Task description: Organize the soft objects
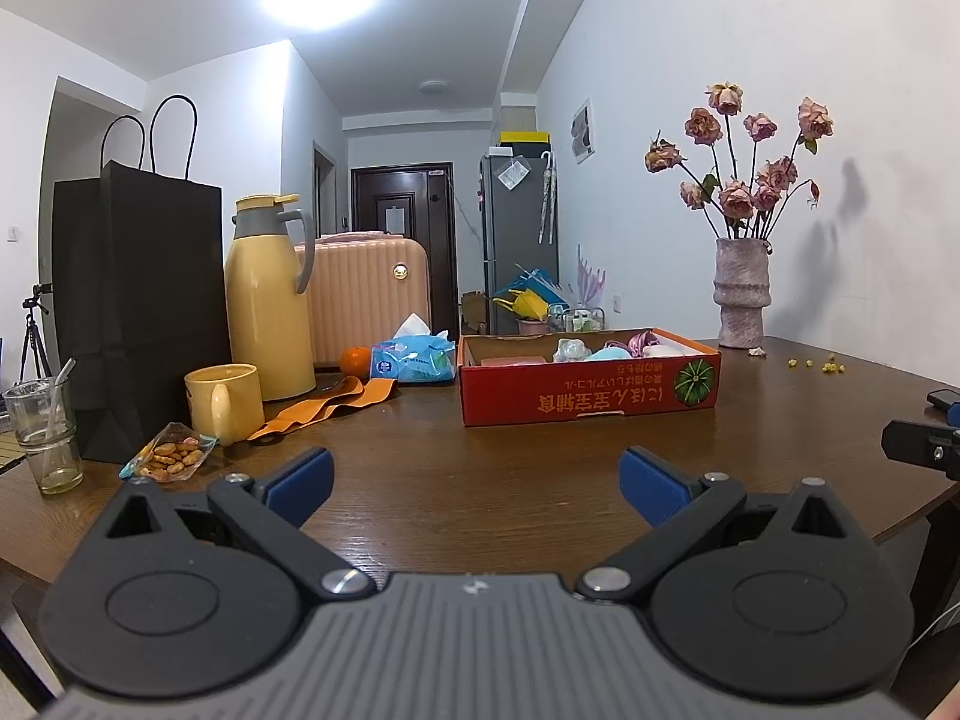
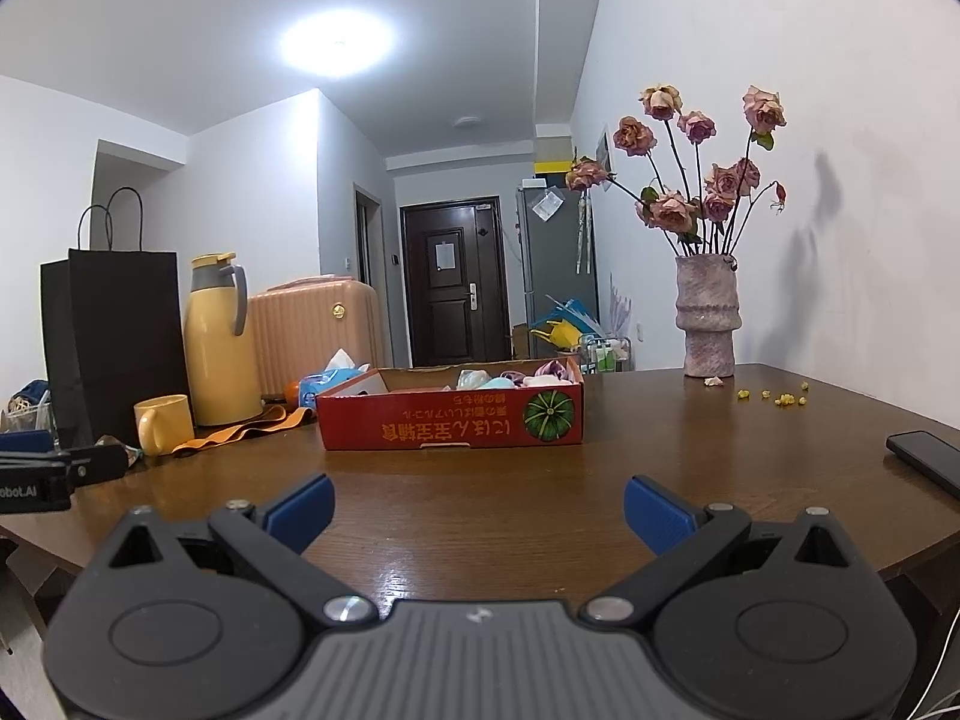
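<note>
Red cardboard box [image 1: 588,387] at 12 o'clock on tabletop [image 1: 480,480], holding soft objects [image 1: 600,351]: pale blue, white & pink/purple bundles, mostly at its right end. Left gripper [image 1: 477,474] and right gripper [image 2: 478,504] both low over bare wood near the front edge, fingers [image 1: 300,477] spread wide w/ nothing held. Mug [image 1: 223,399], thermos [image 1: 267,306] at 10 o'clock; vase [image 2: 708,318], phone [image 2: 927,459] at 2 o'clock.

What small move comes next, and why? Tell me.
Probably move the left gripper forward toward the red cardboard box. Both it and the right gripper are open and hold nothing above the brown wooden table, while the soft items lie inside that box, beyond the fingertips.
</note>
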`<state>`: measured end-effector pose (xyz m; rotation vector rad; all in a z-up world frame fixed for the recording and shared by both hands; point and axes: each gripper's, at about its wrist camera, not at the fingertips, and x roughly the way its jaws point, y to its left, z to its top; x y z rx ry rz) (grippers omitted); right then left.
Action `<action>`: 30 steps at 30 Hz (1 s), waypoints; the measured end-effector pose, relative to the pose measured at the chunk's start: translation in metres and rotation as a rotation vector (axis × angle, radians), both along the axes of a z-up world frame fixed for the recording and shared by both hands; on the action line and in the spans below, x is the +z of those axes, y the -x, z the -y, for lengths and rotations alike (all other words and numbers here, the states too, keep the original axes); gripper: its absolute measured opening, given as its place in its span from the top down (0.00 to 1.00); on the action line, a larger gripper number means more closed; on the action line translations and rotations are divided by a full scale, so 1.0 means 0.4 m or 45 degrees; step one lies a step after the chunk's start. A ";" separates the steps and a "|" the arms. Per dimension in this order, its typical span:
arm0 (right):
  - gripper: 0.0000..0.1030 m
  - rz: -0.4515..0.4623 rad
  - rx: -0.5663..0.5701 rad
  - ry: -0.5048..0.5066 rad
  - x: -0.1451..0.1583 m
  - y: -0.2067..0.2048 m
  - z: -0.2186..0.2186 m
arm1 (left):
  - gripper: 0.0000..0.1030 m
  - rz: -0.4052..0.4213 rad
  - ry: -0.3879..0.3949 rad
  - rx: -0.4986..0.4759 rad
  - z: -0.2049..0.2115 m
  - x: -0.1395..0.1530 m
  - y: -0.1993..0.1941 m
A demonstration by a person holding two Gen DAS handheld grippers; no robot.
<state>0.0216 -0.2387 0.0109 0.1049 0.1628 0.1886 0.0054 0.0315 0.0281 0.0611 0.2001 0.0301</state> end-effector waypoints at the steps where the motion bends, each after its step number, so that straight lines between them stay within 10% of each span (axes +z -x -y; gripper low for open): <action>1: 0.00 -0.001 0.000 -0.001 -0.001 0.000 -0.001 | 0.00 -0.001 0.000 -0.001 0.000 0.000 0.000; 30: 0.00 0.027 -0.002 0.006 0.000 0.010 -0.001 | 0.00 0.002 0.036 -0.043 -0.002 0.002 0.004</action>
